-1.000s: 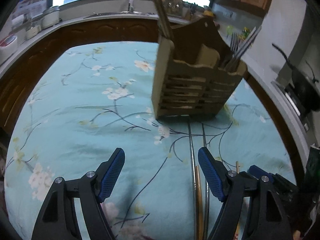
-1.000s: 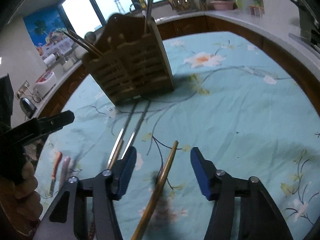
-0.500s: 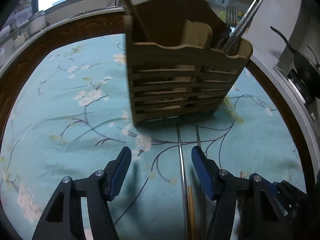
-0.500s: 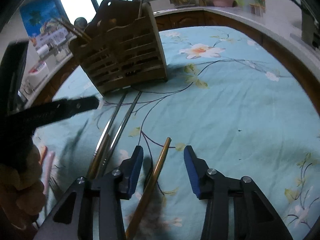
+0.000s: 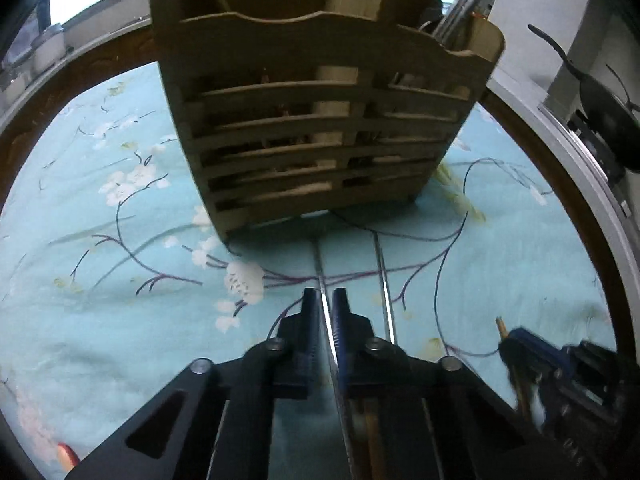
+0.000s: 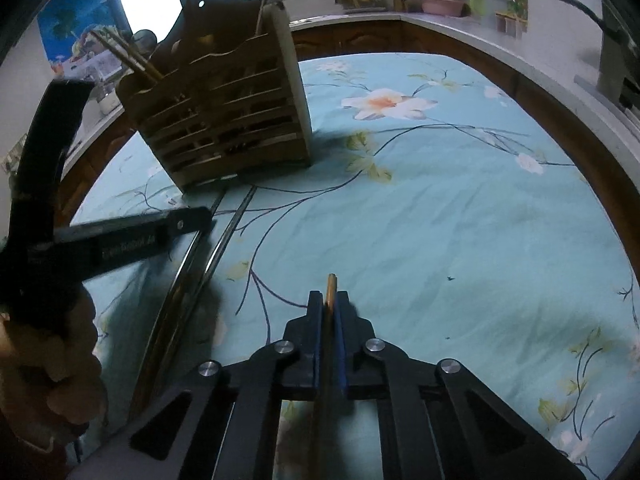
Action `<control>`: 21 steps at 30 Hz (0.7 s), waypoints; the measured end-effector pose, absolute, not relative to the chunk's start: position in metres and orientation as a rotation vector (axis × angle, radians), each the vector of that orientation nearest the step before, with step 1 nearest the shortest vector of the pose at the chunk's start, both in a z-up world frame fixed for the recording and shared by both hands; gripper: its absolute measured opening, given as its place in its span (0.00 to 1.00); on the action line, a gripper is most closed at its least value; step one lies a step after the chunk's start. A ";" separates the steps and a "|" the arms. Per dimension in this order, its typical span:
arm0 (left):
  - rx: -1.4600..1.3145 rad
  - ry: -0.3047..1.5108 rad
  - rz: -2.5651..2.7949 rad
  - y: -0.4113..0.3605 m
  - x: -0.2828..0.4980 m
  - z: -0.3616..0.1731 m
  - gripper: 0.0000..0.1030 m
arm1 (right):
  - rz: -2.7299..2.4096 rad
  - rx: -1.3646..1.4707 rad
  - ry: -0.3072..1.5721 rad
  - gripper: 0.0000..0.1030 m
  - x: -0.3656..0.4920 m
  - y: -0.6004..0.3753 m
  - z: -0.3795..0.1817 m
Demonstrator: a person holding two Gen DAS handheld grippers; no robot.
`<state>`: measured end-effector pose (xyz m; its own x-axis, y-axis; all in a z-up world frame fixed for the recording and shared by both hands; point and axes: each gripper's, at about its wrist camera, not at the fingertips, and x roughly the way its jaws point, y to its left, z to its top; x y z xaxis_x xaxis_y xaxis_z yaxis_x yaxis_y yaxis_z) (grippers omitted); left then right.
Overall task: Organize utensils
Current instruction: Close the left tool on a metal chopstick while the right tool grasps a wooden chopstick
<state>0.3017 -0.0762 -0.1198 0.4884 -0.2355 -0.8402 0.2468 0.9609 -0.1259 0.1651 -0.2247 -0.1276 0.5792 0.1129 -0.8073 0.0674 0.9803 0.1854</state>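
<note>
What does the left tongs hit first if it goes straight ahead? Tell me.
Most likely the wooden utensil holder: the left tongs, shut on a metal chopstick, points at its slatted front. Depth is unclear, but only floral tablecloth lies between.

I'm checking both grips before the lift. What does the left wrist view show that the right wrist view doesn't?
Only the left wrist view shows the left tool closed on the metal chopstick, and a black pan on the counter.

Only the right wrist view shows the right tool closed on the golden chopstick, plus a pink bowl by the window.

Both show the wooden utensil holder on the floral tablecloth, and a second metal chopstick lying loose.
</note>
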 end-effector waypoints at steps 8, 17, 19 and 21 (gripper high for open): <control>-0.039 1.042 -0.323 -0.051 0.273 -0.121 0.05 | 0.067 0.238 0.953 0.05 0.173 -0.225 -0.127; -0.035 1.065 -0.320 -0.049 0.289 -0.110 0.13 | 0.115 0.239 1.001 0.10 0.181 -0.222 -0.129; -0.024 1.069 -0.323 -0.051 0.293 -0.109 0.16 | 0.119 0.228 1.009 0.10 0.184 -0.221 -0.129; -0.006 1.068 -0.323 -0.055 0.296 -0.110 0.19 | 0.127 0.213 1.024 0.10 0.187 -0.221 -0.129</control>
